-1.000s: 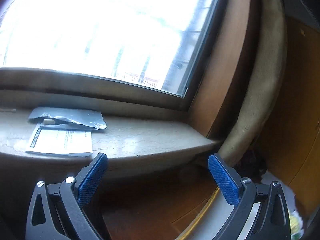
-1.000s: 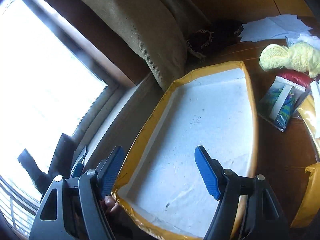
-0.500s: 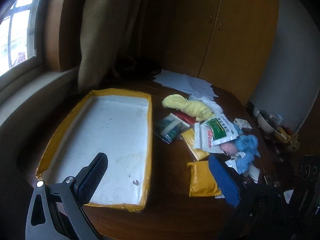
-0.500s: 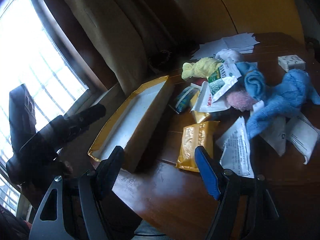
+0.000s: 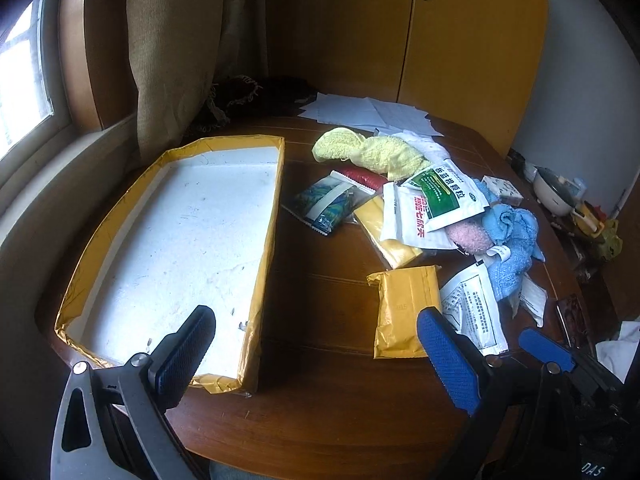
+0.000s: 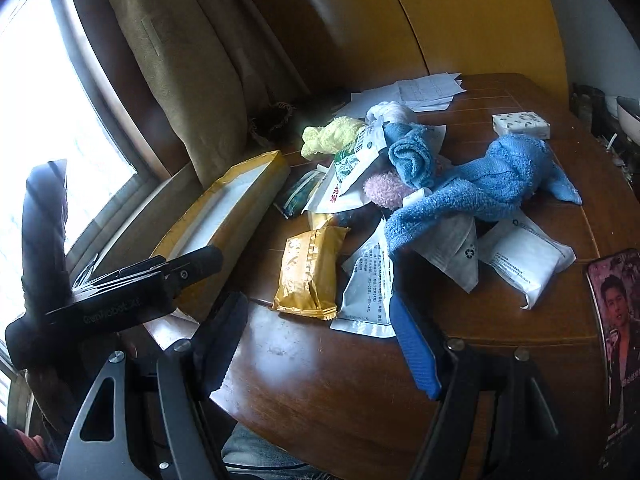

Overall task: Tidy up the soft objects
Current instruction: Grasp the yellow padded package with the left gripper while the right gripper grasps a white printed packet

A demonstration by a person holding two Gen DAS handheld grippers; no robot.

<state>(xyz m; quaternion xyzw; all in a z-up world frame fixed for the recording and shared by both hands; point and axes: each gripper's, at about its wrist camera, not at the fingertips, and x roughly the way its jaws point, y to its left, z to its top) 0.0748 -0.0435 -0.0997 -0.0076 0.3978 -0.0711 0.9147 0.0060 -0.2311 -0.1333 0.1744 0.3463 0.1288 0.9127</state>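
Note:
A pile of soft things lies on the brown table [image 5: 328,280]: a yellow cloth [image 5: 372,151], a blue towel [image 6: 480,184], a pink fluffy cloth [image 6: 384,190], a yellow packet [image 5: 404,308] and white sachets [image 5: 448,196]. A shallow yellow-rimmed tray [image 5: 268,224] with a white floor lies to the left and holds nothing. My left gripper [image 5: 316,356] is open and empty over the table's near edge, between tray and packet. My right gripper [image 6: 316,344] is open and empty, just short of the yellow packet [image 6: 310,276].
A curtain [image 5: 176,52] and window sill stand behind the tray. Loose papers [image 5: 368,112] lie at the back. A small tissue pack [image 6: 520,124] and a phone [image 6: 616,340] lie at the right. Wooden cupboard doors [image 5: 440,28] stand behind the table.
Both grippers have swung away from the window and tray toward the table. The pile of soft things has come into view. Both stay open and empty.

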